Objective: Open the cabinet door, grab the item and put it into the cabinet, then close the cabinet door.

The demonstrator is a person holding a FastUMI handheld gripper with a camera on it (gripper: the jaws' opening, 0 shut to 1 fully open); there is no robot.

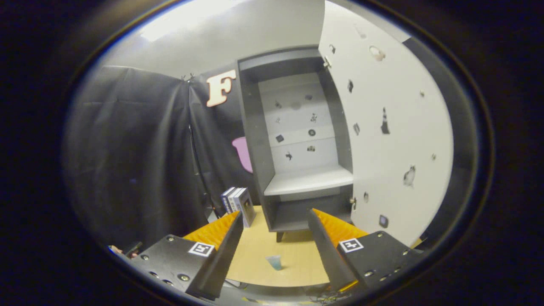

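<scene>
Grey cabinet [297,140] is standing with door [395,127] swung open; gripper [275,225] is hovering open and empty, cup [274,262] sitting on tabletop [255,250] between its fingers

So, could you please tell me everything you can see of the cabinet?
The cabinet is a tall, dark grey unit with a pale back panel dotted with small stickers, standing on short legs on the wooden table. Its white door, also stickered, is swung wide open to the right. One pale shelf divides it; both compartments look empty. Books stand beside its left wall. The gripper, jaws open, sits well short of it.
</scene>
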